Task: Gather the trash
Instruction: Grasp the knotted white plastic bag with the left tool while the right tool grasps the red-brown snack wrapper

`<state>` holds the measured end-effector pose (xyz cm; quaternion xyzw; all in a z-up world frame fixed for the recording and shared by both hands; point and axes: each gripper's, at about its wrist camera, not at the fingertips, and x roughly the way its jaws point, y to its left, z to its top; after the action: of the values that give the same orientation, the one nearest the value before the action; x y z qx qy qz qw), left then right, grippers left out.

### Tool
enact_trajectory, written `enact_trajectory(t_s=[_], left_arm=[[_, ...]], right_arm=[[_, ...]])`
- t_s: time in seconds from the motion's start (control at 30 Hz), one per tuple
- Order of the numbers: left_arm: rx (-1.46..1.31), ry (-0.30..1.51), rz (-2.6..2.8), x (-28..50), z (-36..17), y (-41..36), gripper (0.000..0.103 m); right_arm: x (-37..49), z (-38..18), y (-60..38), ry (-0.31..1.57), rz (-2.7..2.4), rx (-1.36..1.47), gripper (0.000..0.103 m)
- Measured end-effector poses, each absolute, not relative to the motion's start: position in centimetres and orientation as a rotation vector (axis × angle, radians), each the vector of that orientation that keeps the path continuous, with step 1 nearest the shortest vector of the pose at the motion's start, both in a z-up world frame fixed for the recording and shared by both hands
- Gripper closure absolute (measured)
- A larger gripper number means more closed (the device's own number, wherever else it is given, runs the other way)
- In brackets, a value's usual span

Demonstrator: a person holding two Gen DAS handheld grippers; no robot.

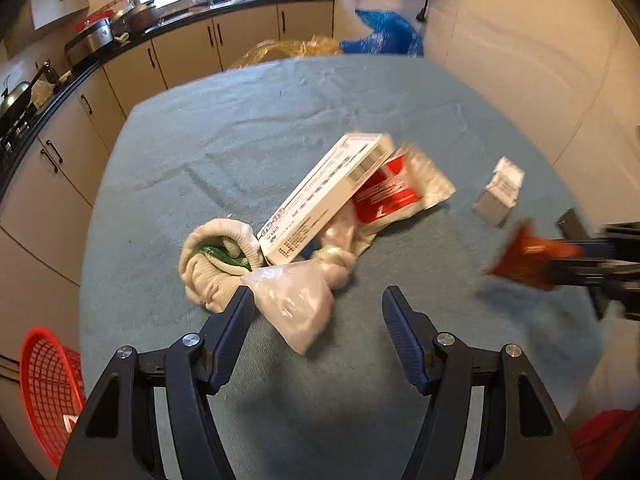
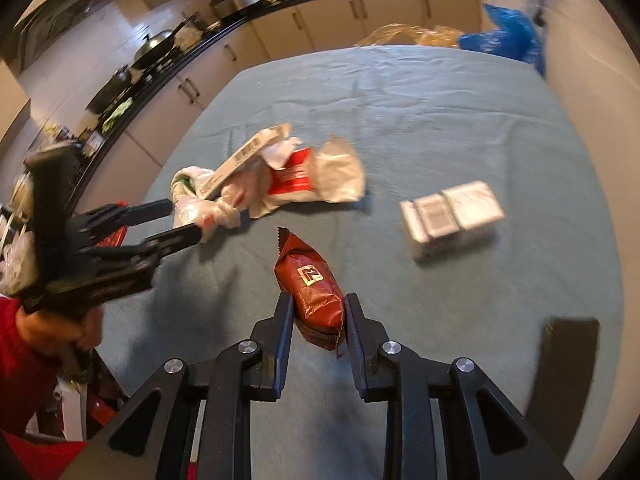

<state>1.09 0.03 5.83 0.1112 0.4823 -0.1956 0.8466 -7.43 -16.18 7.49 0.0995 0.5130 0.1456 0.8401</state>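
Red snack wrapper point(image 2: 310, 292) sits clamped between your right gripper point(image 2: 318, 326) fingers, lifted above near edge of tabletop point(image 2: 440, 120). Keep squeeze steady; foil looks slippery. Left gripper point(image 1: 316, 304) spread wide, knotted plastic bag point(image 1: 294, 302) against its left finger, not pinched. Centre bag before closing. Red basket point(image 1: 48, 384) waits off left edge.

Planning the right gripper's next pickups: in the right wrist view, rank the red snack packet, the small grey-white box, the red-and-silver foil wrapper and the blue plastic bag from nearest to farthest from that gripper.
1. Red snack packet: gripped in the right gripper.
2. Small grey-white box: ahead, right.
3. Red-and-silver foil wrapper: ahead, slightly left, a little farther.
4. Blue plastic bag: beyond the table's far edge, right.
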Motion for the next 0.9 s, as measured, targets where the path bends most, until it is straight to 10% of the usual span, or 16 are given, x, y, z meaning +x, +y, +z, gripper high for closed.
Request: enact_trajectory(t_s=[0.1,0.9], left_arm=[[0.234,1.053,-0.407,2.3,4.5,-0.2,0.073],[0.036,0.945,-0.356,-6.7,10.2,7.1,0.079]], right_arm=[[-9.1,8.1,-17.5,1.072,0.270,0.223,0.076],[-7.8,9.4,-8.8,1.043,0.385,0.240,0.076]])
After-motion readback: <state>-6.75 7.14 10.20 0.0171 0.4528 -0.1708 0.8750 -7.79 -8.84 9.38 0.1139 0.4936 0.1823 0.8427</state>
